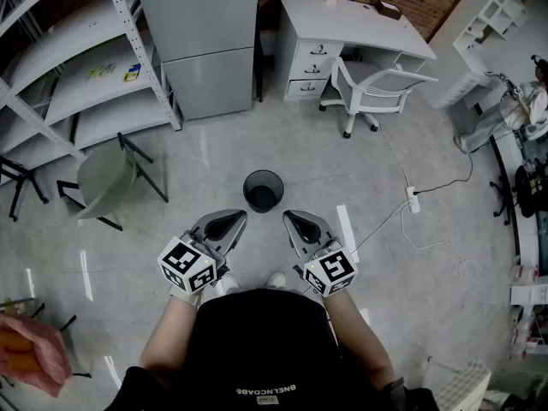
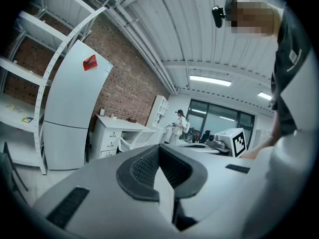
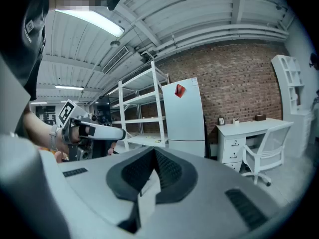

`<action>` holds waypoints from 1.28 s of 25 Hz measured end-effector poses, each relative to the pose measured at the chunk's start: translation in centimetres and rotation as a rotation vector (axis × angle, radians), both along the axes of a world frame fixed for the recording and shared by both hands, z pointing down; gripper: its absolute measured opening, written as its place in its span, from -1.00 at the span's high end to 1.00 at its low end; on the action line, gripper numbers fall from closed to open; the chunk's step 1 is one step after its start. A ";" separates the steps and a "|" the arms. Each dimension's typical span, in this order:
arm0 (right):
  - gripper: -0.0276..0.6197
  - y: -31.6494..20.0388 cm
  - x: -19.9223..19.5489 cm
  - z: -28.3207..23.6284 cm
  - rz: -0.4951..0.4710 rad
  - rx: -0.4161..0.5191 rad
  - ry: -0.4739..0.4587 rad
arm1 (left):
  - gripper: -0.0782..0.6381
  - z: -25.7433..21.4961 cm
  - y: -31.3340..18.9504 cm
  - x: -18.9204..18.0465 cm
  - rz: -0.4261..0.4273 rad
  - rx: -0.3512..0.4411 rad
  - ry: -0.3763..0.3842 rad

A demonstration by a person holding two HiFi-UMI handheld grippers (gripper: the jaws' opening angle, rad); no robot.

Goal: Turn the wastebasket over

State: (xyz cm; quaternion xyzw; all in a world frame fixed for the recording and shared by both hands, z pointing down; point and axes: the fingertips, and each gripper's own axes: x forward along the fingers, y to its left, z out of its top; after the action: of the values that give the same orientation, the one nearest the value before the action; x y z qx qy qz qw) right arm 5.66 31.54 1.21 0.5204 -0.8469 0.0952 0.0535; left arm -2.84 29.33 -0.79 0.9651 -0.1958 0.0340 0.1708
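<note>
A black mesh wastebasket [image 1: 263, 191] stands upright on the grey floor, its open mouth facing up, just ahead of both grippers in the head view. My left gripper [image 1: 225, 223] is held near the body, jaws shut with nothing between them, a short way to the basket's near left. My right gripper [image 1: 301, 223] mirrors it on the near right, also shut and empty. In the left gripper view the left gripper [image 2: 160, 159] shows its dark pads pressed together; the right gripper [image 3: 153, 169] looks the same in its own view. The basket is hidden in both gripper views.
A grey folding chair [image 1: 107, 178] stands at the left. A tall grey cabinet [image 1: 205, 41], a white desk [image 1: 347, 24] and white swivel chair [image 1: 372, 88] line the back. A cable with power strip [image 1: 413, 199] runs over the floor at right. Metal shelving [image 1: 77, 67] fills the far left.
</note>
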 end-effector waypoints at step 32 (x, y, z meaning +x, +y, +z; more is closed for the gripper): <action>0.88 -6.1 -1.0 3.1 0.105 -0.080 0.005 | 0.74 4.9 -5.4 -6.3 -0.038 -0.117 -0.028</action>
State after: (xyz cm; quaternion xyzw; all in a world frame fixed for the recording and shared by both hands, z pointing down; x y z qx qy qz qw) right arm 4.69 25.41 4.33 0.5617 -0.8140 0.1302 0.0712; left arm -9.19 23.95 4.13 0.9489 -0.2142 0.0557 0.2249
